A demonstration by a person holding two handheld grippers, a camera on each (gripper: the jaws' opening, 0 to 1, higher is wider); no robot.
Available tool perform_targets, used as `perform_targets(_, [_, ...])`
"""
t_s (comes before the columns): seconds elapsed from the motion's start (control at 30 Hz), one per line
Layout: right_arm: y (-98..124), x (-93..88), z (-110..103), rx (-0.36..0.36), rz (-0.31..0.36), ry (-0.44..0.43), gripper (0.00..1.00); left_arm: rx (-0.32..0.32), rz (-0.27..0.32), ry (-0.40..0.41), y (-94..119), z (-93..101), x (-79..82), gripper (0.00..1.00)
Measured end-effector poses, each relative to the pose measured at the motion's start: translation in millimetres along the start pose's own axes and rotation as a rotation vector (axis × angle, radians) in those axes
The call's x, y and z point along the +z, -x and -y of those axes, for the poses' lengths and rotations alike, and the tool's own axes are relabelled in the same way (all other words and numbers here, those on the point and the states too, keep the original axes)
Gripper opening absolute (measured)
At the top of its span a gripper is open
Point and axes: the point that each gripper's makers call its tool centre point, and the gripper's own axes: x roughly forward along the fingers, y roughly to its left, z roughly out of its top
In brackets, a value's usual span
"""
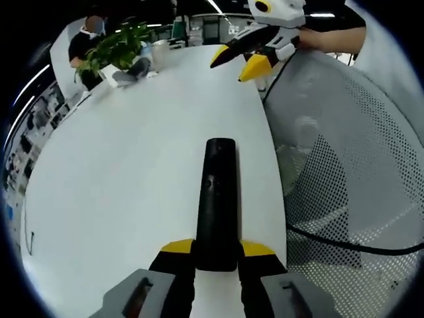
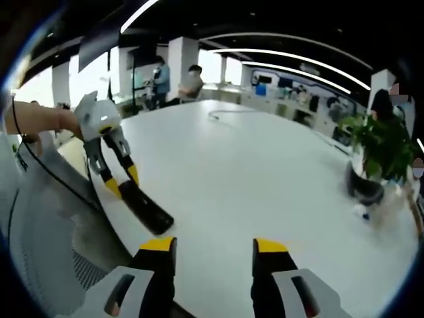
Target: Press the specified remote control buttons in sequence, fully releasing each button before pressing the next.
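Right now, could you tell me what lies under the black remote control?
The long black remote control, clamped at its near end by the left gripper, sits above the white table. Whether it touches the tabletop, I cannot tell; its underside is hidden.

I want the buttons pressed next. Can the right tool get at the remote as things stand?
Probably yes. The left tool holds the remote by one end, out over the white table. The right tool is open and holds nothing, with bare table between it and the remote.

Probably an open-plan office: white table (image 2: pixel 265 172), ceiling light strips (image 2: pixel 278 52).
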Motion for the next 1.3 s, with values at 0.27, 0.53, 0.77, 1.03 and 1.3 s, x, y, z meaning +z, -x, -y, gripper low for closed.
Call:
perform_targets(0.27, [-0.7,-1.2,-1.0,0.008,-0.006,-0.003,0.41,0.003,0.029,0.016,-0.4,5.6,0.8,0.24])
perform_targets(0.53, [-1.1,-2.1,-2.8,0.018,-0.013,-0.004,0.38,0.006,0.067,0.02,-3.0,16.5,6.0,0.24])
perform_targets(0.77, [-1.5,-3.0,-4.5,0.029,-0.019,0.001,0.35,0.015,0.1,0.047,-4.2,19.9,8.3,0.24])
perform_targets(1.03, [-1.6,-3.5,-6.7,0.042,-0.023,0.003,0.32,0.028,0.142,0.064,-4.6,22.8,11.1,0.24])
perform_targets(1.3, [-2.1,-5.1,-9.1,0.054,-0.036,0.008,0.29,0.06,0.179,0.113,-4.6,21.7,11.7,0.24])
